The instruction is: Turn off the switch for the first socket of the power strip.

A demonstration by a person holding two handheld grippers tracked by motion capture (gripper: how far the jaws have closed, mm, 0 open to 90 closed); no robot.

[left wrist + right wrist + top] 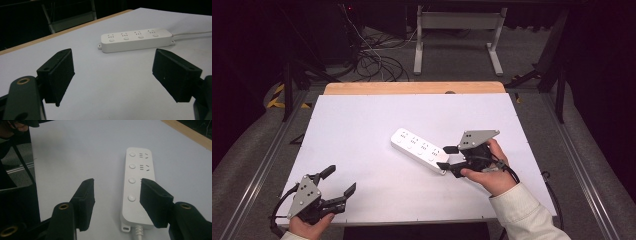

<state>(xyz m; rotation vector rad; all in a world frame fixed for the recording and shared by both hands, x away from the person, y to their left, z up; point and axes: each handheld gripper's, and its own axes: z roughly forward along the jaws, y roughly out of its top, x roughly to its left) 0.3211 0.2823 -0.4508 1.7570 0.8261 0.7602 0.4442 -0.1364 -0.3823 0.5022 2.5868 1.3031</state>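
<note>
- Your left gripper [333, 186] sits at the near left corner of the desk [362, 120], fingers [60, 75] spread wide with nothing between them.
- From there the white power strip [419, 150] lies well apart, up and to the right, near the desk's middle.
- Your right gripper [448, 157] is at the power strip's cord end, fingers [155, 200] spread and pinching nothing; in the right gripper view one finger overlaps the strip's edge, the other stands beside it over bare desk.
- Four sockets with round buttons run along the strip.
- Whether the fingers touch the strip, you cannot tell.
- Its cord [192, 33] is cut off at the frame edge.
</note>
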